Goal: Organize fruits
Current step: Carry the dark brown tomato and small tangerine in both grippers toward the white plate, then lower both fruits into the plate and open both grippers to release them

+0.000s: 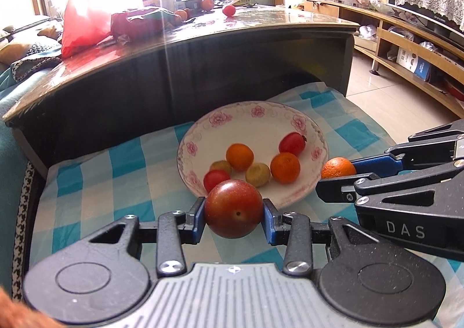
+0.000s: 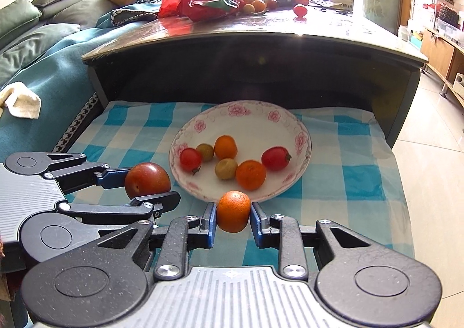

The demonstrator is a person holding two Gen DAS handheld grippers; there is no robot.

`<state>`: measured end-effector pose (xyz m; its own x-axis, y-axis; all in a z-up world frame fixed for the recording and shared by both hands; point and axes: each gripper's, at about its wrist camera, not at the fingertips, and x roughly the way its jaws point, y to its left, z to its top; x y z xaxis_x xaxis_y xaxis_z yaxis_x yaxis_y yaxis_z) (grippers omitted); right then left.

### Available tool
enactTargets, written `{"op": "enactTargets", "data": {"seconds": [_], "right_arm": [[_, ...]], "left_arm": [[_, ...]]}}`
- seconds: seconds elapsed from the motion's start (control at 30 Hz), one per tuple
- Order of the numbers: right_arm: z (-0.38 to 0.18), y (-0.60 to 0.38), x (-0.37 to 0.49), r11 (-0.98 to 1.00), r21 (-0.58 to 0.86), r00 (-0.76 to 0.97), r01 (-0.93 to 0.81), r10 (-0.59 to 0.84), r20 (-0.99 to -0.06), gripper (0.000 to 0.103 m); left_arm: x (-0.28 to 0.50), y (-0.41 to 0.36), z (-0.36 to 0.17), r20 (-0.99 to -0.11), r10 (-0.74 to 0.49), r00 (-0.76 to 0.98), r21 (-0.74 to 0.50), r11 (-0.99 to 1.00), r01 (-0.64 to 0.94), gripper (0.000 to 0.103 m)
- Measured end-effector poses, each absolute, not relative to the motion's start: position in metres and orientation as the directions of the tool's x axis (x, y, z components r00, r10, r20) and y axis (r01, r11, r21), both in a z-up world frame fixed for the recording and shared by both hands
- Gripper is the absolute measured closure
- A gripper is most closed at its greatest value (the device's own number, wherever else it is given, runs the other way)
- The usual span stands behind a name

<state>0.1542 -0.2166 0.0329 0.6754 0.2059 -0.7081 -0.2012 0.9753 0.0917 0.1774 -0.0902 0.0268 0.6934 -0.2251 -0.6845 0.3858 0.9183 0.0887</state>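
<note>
Left wrist view: the left gripper [image 1: 234,212] pinches a dark red tomato [image 1: 233,207] at the near rim of the plate [image 1: 252,122], which holds six small fruits.

Right wrist view: the right gripper [image 2: 233,216] pinches a small orange [image 2: 233,210] at the plate's near rim, above the checked cloth [image 2: 356,165].

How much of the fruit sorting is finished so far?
Done: six small fruits already lie in the plate: two oranges, two red tomatoes, two yellowish ones. In hand: the left gripper is shut on a dark tomato and the right gripper on an orange, both near the plate's rim. Left: putting those two in, and perhaps the loose fruit on the table behind.
</note>
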Motion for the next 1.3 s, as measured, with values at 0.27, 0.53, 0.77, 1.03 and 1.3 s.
{"op": "enactTargets", "data": {"seconds": [0.27, 0.53, 0.77, 1.03, 1.3], "right_arm": [[0.038, -0.222, 0.181, 0.980, 0.083, 0.703, -0.180, 0.187, -0.686, 0.081], [0.039, -0.215, 0.200, 0.978, 0.043, 0.721, -0.205, 0.181, -0.669, 0.081], [0.036, -0.219, 0.211, 0.979, 0.035, 0.730, -0.202, 0.174, -0.661, 0.081], [0.027, -0.221, 0.231, 0.976, 0.052, 0.724, -0.210, 0.191, -0.663, 0.081], [0.014, -0.229, 0.247, 0.971, 0.097, 0.711, -0.217, 0.225, -0.666, 0.079]], "left_arm": [[0.203, -0.091, 0.031, -0.666, -0.215, 0.715, 0.075, 0.934, 0.350, 0.056], [0.219, -0.089, 0.026, -0.664, -0.196, 0.722, 0.078, 0.942, 0.327, 0.056], [0.232, -0.093, 0.022, -0.660, -0.197, 0.725, 0.075, 0.943, 0.325, 0.056], [0.250, -0.090, 0.013, -0.670, -0.207, 0.713, 0.041, 0.948, 0.315, 0.056], [0.261, -0.091, 0.002, -0.673, -0.238, 0.700, 0.019, 0.941, 0.339, 0.057]]}}
